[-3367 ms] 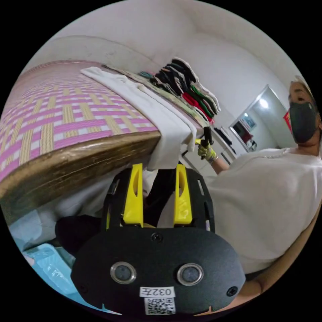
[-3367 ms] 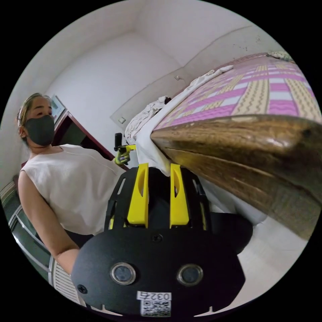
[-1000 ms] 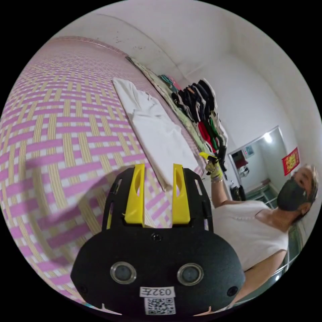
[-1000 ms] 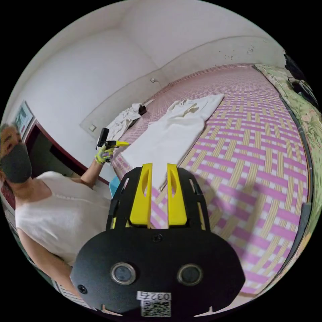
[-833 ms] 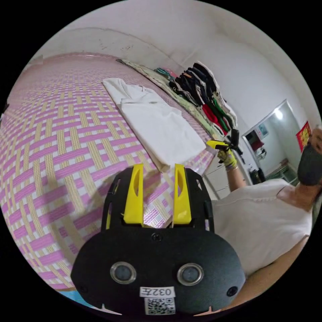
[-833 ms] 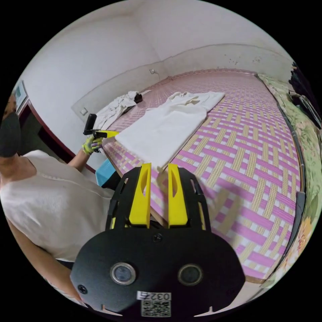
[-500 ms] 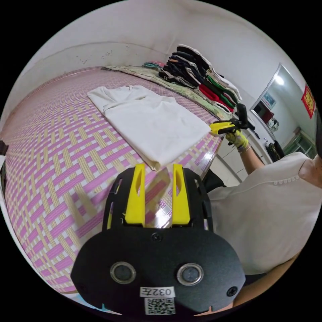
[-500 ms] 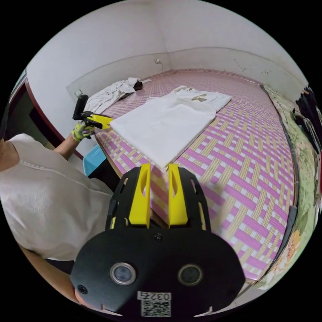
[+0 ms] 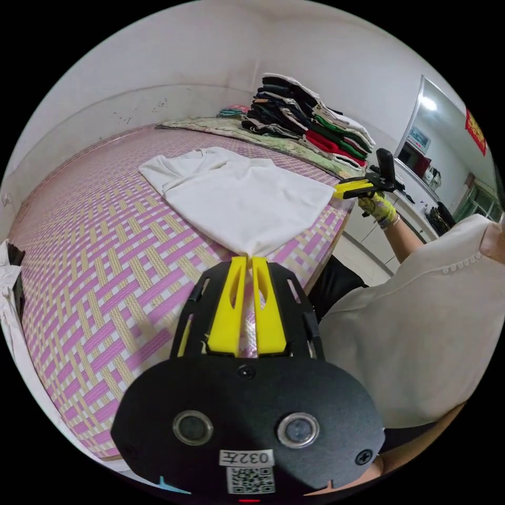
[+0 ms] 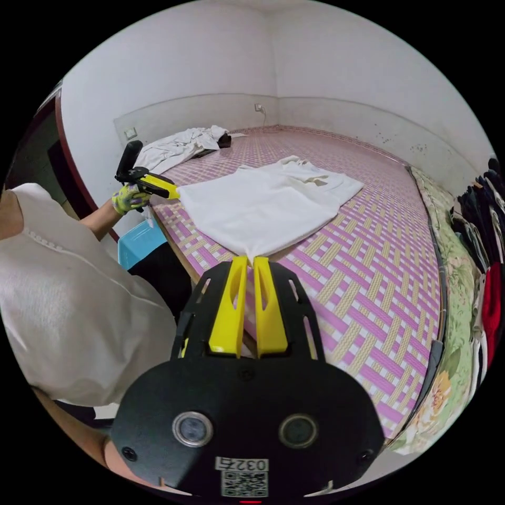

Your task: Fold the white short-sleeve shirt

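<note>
The white short-sleeve shirt (image 9: 236, 194) lies flat on the pink woven mat (image 9: 105, 252), collar end far from me and hem near the bed edge. My left gripper (image 9: 249, 259) is shut on one hem corner, which bunches into its yellow jaws. The right gripper (image 9: 336, 192) pinches the other hem corner beside the person's gloved hand (image 9: 380, 206). In the right gripper view the shirt (image 10: 263, 205) spreads the same way. My right gripper (image 10: 250, 259) is shut on its corner, and the left gripper (image 10: 172, 193) holds the far corner.
A tall stack of folded clothes (image 9: 310, 126) sits on a floral quilt (image 10: 452, 315) along one side of the bed. A crumpled white cloth (image 10: 179, 144) lies by the wall. A blue bin (image 10: 139, 239) stands beside the bed. The person's torso (image 9: 421, 326) is close to the edge.
Both cameras rose from below the bed edge to above the mat. The hem that hung over the edge now lies on the mat. Both grippers went from open to shut on its corners.
</note>
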Demonstrator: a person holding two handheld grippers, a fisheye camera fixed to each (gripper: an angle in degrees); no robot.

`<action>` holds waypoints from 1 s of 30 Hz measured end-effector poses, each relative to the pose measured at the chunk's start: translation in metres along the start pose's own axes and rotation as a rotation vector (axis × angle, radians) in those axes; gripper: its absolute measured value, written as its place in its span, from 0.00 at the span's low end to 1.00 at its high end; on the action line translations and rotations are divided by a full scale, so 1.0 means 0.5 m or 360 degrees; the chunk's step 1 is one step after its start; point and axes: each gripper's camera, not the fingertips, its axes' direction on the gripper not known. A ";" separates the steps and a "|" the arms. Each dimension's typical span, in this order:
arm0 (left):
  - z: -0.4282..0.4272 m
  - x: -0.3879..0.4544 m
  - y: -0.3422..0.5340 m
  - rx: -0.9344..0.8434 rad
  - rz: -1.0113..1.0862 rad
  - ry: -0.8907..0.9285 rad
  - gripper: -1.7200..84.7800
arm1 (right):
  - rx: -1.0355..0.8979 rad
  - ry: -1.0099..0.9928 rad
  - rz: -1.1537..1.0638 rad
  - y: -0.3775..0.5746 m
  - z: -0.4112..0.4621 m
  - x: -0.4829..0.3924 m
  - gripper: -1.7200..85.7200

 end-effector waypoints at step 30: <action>-0.074 -0.503 -0.181 0.0183 -0.0699 0.0659 0.01 | 0.0108 -0.0649 0.0585 -0.270 0.035 0.457 0.02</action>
